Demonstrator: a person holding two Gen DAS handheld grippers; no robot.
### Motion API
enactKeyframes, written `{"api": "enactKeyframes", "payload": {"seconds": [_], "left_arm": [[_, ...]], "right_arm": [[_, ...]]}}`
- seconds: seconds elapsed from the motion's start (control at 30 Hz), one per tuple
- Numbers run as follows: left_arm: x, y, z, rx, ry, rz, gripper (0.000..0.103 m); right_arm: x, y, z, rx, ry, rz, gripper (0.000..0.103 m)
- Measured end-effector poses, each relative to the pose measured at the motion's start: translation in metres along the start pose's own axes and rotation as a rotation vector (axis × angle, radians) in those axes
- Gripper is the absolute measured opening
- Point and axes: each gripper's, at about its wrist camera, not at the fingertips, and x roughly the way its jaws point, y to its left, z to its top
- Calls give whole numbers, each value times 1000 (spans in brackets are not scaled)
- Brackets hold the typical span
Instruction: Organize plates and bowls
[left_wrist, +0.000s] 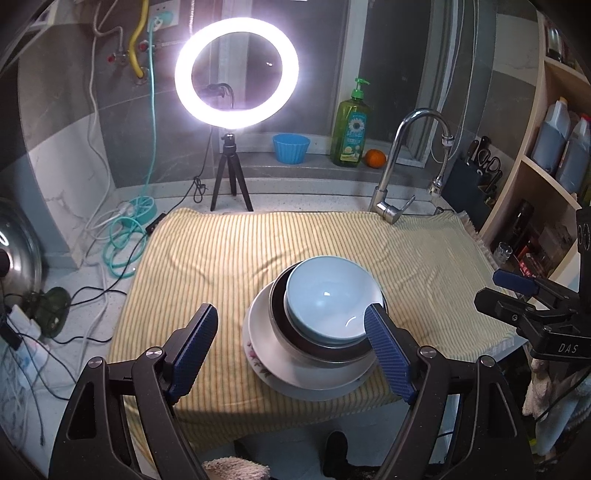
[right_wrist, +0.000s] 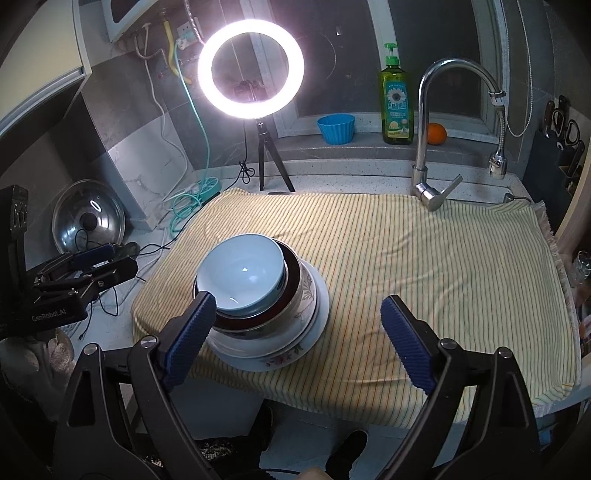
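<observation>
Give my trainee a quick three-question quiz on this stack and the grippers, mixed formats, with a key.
1. True or false: the blue bowl sits on top of the stack.
2. What lies at the bottom of the stack? A) floral plate B) pot lid C) blue cup
3. Fill in: both the left gripper and the right gripper are ____ and hold nothing.

Key:
1. True; it nests in the dark-rimmed bowl.
2. A; the plate rests on the striped cloth.
3. Open.
</observation>
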Motion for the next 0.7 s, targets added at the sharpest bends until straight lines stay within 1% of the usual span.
{"api": "enactKeyframes", "payload": {"seconds": [0.27,0.7], "left_arm": [[0,-2,0,-2,-4,-17,82],[0,-1,0,-5,-4,-15,82]], "right_arm": [[-2,5,0,-19,-4,-16,93],[1,6,3,-18,-1,-16,93]]}}
